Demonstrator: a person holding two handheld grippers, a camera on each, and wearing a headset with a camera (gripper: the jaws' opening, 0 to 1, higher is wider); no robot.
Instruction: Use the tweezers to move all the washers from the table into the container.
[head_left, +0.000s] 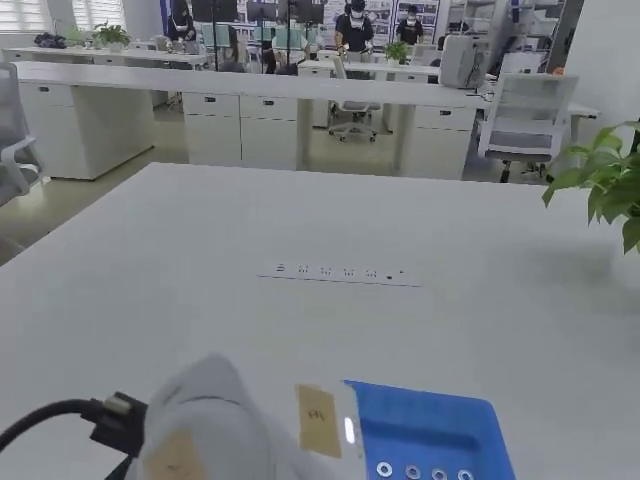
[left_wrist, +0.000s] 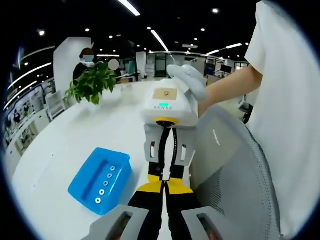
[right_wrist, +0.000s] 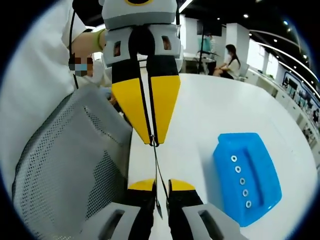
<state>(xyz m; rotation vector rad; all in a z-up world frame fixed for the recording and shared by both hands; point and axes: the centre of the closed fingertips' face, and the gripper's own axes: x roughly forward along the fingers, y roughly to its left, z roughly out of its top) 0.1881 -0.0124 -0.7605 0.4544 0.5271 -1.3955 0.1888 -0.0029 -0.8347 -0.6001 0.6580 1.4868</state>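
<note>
**Head view.** A gripper (head_left: 210, 430), side unclear, shows as a blurred white body at 6 o'clock. Its jaws are cut off, so its grip cannot be told here. The blue container (head_left: 440, 420) lies just beside it at its 3 o'clock, on the white table (head_left: 300, 220). Four washers (head_left: 413, 472) show in the container in one row, running 9 to 3 o'clock along the bottom edge. A plant (head_left: 605, 175) stands at 3 o'clock.

**Left gripper view.** The left gripper (left_wrist: 164, 187) rises from 6 o'clock with its yellow tips pressed together. The right gripper (left_wrist: 165, 173) faces it from 12 o'clock, tip to tip. The container (left_wrist: 82, 185) sits on the table at 8 o'clock from the tips, apart from them. Five washers (left_wrist: 105, 183) lie in a single row in its groove, running 1 to 7 o'clock. A person's arm (left_wrist: 227, 90) and a mesh chair (left_wrist: 235, 170) lie toward 3 o'clock.

**Right gripper view.** One pair of tweezers (right_wrist: 156, 175) has its long axis running nearly 12 to 6 o'clock. Its upper end is clamped in the closed yellow tips of the left gripper (right_wrist: 152, 141). Its lower end points to 6 o'clock, in the gap of the right gripper (right_wrist: 161, 186). The right gripper's jaws stand slightly apart, and I cannot tell whether they touch the tweezers. The container (right_wrist: 260, 150) lies at 3 o'clock, apart from both grippers. Five washers (right_wrist: 242, 181) lie in it in a row running 11 to 5 o'clock.
</note>
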